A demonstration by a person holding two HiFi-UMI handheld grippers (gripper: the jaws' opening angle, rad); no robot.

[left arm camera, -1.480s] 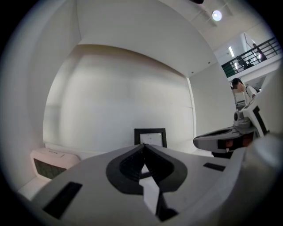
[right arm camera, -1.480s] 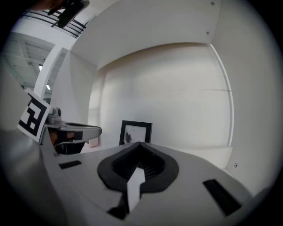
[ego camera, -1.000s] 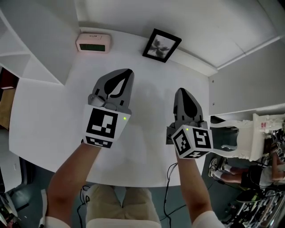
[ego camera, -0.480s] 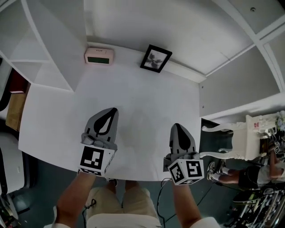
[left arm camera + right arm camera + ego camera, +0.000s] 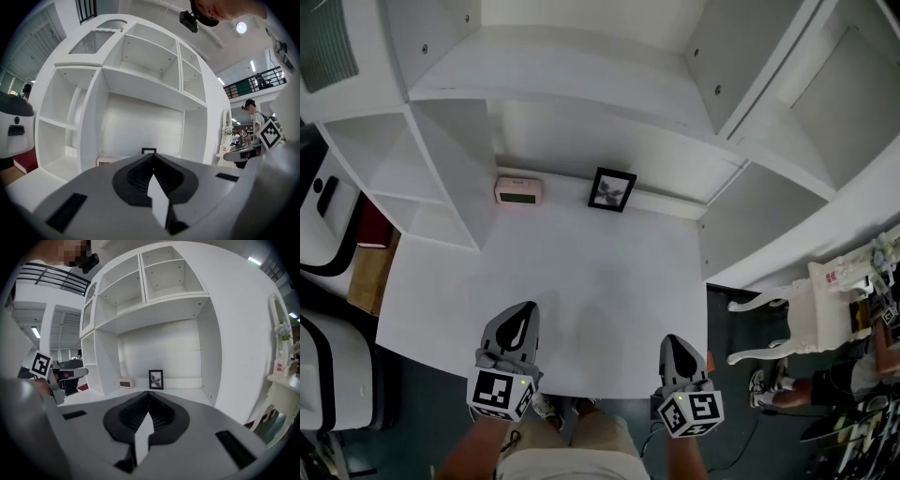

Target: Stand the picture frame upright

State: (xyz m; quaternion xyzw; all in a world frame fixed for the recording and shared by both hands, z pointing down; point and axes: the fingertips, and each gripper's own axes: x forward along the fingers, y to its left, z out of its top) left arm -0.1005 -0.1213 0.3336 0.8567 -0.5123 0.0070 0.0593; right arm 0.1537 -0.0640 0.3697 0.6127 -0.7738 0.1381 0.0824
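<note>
**Both hand-held grippers clenched and empty; picture frame upright at the back of the tabletop**

The left hand-held gripper [image 5: 526, 312] hovers over the near edge of the white tabletop [image 5: 581, 267], on the person's left. Its own view shows the two dark jaws pressed together along their whole length, tips meeting, with nothing between them. It touches nothing on the tabletop.

The right hand-held gripper [image 5: 671, 344] sits at the near edge as well, well apart from the left one. In the right gripper view its jaws are likewise clenched tip to tip and hold nothing. Each gripper's marker cube faces up toward the head camera, and a bare forearm runs back from each.

The picture frame [image 5: 612, 189] stands upright at the far side of the tabletop, close to the back wall of the white shelf unit [image 5: 581, 84]. Its black border surrounds a pale print of a dark plant-like shape, which faces the person. It is far from both grippers. In the left gripper view only its top edge shows above the closed jaws.

Just to the left of the frame, also along the back wall, sits a small pale digital clock [image 5: 518, 190], apart from the frame.
</note>
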